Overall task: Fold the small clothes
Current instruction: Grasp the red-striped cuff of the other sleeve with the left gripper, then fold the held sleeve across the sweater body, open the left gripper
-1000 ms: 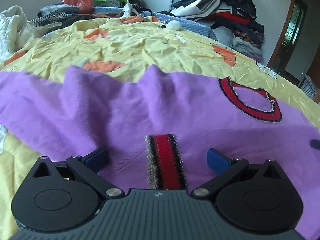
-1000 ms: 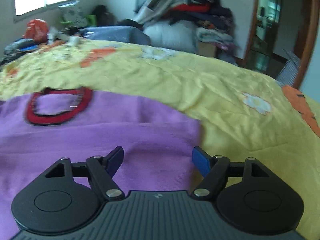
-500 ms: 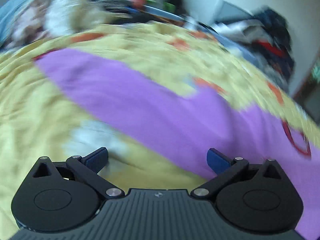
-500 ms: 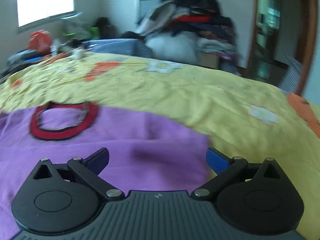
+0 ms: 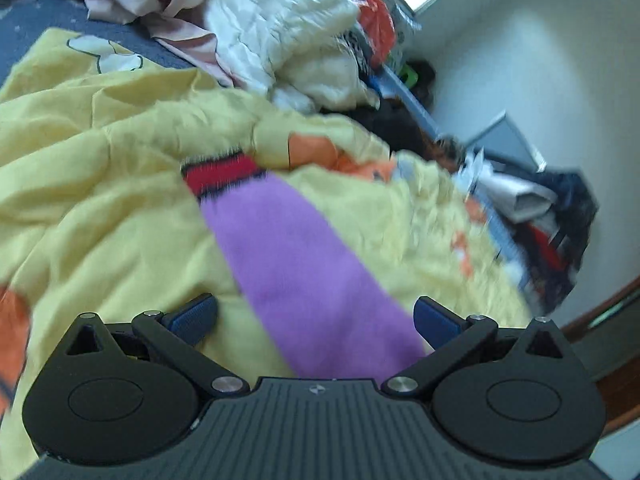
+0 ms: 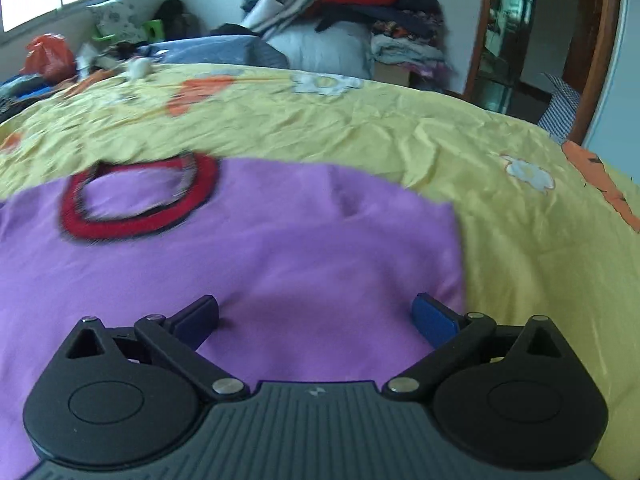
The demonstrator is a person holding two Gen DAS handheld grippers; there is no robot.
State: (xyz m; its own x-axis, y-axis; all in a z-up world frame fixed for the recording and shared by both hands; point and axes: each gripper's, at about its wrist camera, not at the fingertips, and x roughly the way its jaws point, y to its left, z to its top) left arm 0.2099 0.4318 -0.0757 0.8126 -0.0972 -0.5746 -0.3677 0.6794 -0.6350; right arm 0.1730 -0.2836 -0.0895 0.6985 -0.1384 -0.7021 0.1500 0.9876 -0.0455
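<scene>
A small purple sweater [image 6: 280,248] with a red and black collar [image 6: 136,220] lies flat on the yellow bedsheet [image 6: 400,120]. In the left wrist view one purple sleeve [image 5: 304,264] stretches away, ending in a red and black cuff [image 5: 220,174]. My left gripper [image 5: 316,316] is open and empty, over the near part of that sleeve. My right gripper [image 6: 316,314] is open and empty, low over the sweater body near its right edge.
A pile of white and pink clothes [image 5: 280,28] lies at the far end of the bed beyond the cuff. Stacked clothes [image 6: 352,4] stand against the back wall. A doorway [image 6: 520,40] is at the right. The yellow sheet [image 5: 80,160] is wrinkled around the sleeve.
My left gripper has swung left, from the sweater body to looking along the outstretched sleeve. My right gripper has opened wider and moved slightly forward over the sweater.
</scene>
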